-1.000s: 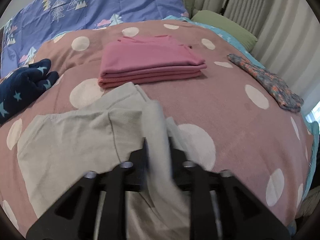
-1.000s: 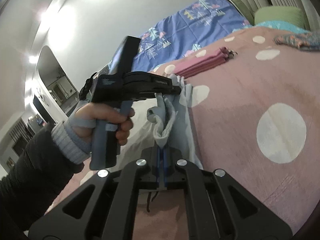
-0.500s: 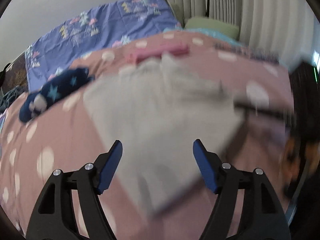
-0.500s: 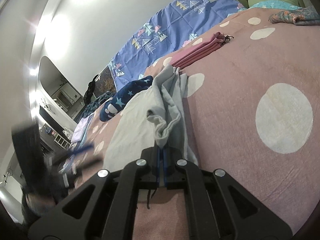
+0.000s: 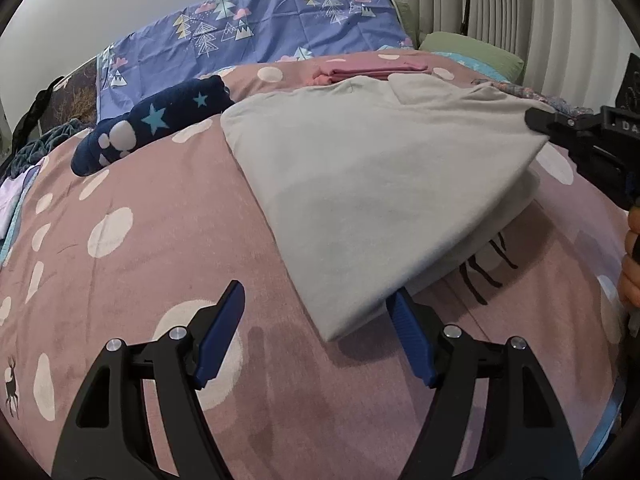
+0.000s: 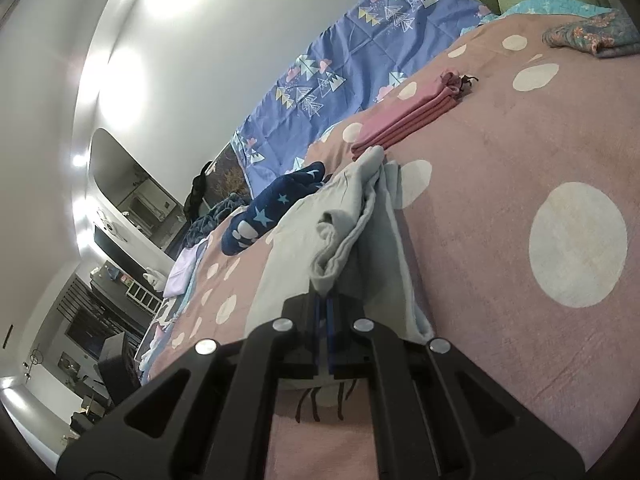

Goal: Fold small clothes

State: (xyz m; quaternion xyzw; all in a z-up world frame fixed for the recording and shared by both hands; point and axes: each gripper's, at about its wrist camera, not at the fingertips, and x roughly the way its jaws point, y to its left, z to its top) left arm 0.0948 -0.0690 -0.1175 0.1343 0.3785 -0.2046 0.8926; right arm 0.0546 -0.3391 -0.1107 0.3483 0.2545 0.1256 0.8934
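On the pink dotted blanket (image 5: pixel 168 216), your left gripper (image 5: pixel 316 336) stands with its jaws apart and nothing between the blue pads (image 5: pixel 220 336); a second ago they pinched a strip of the grey garment (image 5: pixel 380 184), and they have just been opening. That garment, bunched and draped before, now lies doubled over in a smooth, flat wedge whose near corner rests just ahead of the left gripper's right pad. Your right gripper (image 6: pixel 325 312) stays clamped on a gathered fold at the garment's far edge, jaws pressed tight, the cloth rumpling upward from them in soft ridges; in the left view it shows at the garment's right corner with part of your hand (image 5: pixel 630 260) on its handle.

Soft jersey, pale grey, matte; the blanket beneath is velvety, with white circles and small dark deer prints. Beyond the garment sits a neat pink stack (image 6: pixel 404 120), folded square, and to its left a navy plush piece (image 5: pixel 156 128) with light stars. A floral cloth (image 6: pixel 588 36) lies farther off to the right. A blue sheet (image 5: pixel 256 44) printed with trees rises behind the bed, a green pillow (image 5: pixel 472 52) at its end, pleated curtains (image 5: pixel 500 4) beyond, and white walls with a dark furnished room at the right view's left edge
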